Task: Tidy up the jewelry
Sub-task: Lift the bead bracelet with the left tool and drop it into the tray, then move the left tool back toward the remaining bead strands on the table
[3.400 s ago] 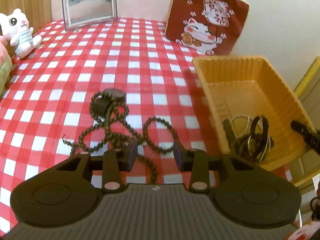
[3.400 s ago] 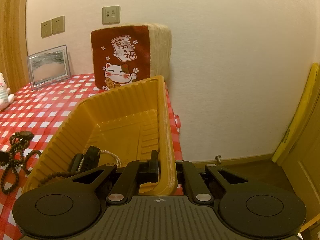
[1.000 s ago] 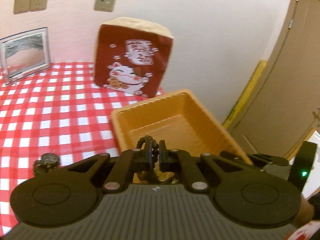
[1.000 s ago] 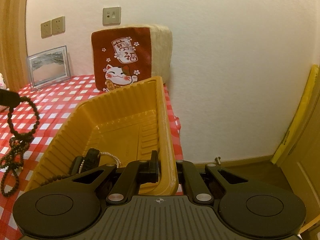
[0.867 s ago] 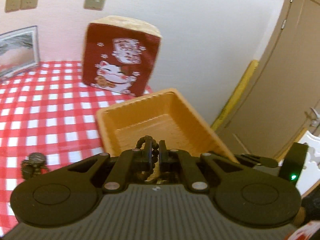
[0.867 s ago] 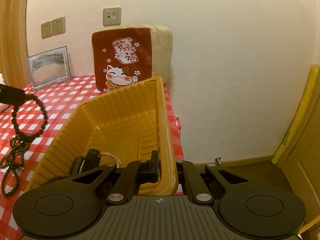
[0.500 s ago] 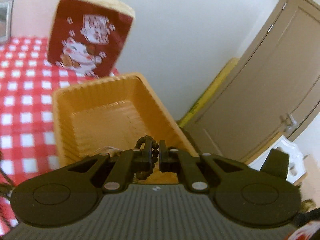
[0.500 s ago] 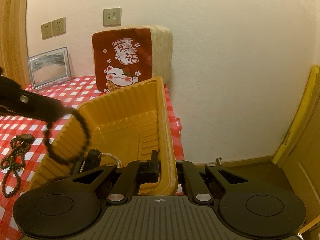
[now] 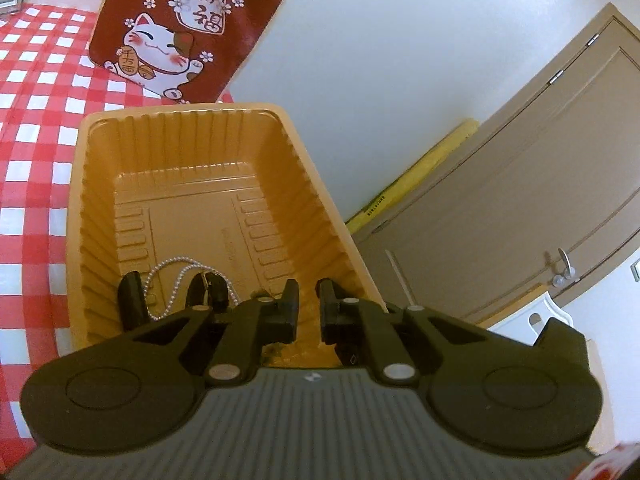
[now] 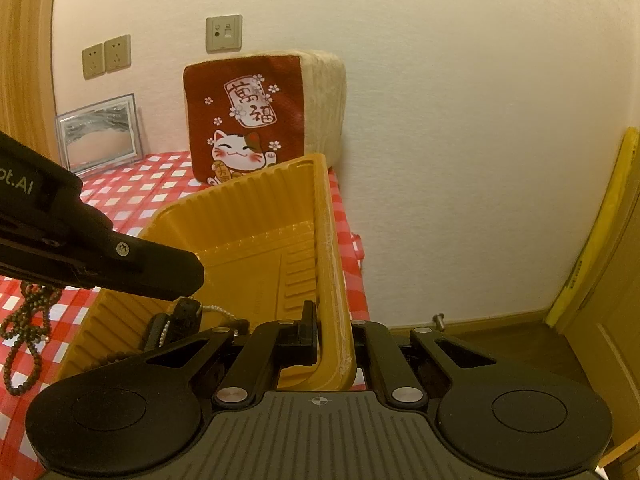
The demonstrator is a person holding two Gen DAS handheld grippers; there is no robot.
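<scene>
With my right tongs [image 10: 334, 338] clamped on the yellow tray's [image 10: 256, 216] rim and my left tongs [image 9: 308, 306] over it, slightly parted and empty, the limp, light bead necklace [image 10: 28, 320] draped on the checked worktop [image 10: 132, 192] should lift best pinched mid-strand.

The far half of the yellow tray [image 9: 188, 200] lies bare, toward 12 o'clock in the left wrist view, so there is open floor to come down on. At 9 o'clock in its near end a silver bead chain [image 9: 176, 276] and dark jewelry pieces [image 9: 130, 300] crowd the floor. The lucky-cat cushion [image 9: 188, 28] blocks the way past the far rim at 11 o'clock. The right gripper [image 10: 334, 336] clamps the near right wall, and dark wooden beads [image 10: 28, 320] lie on the checked cloth [image 9: 28, 120] at 9 o'clock.
</scene>
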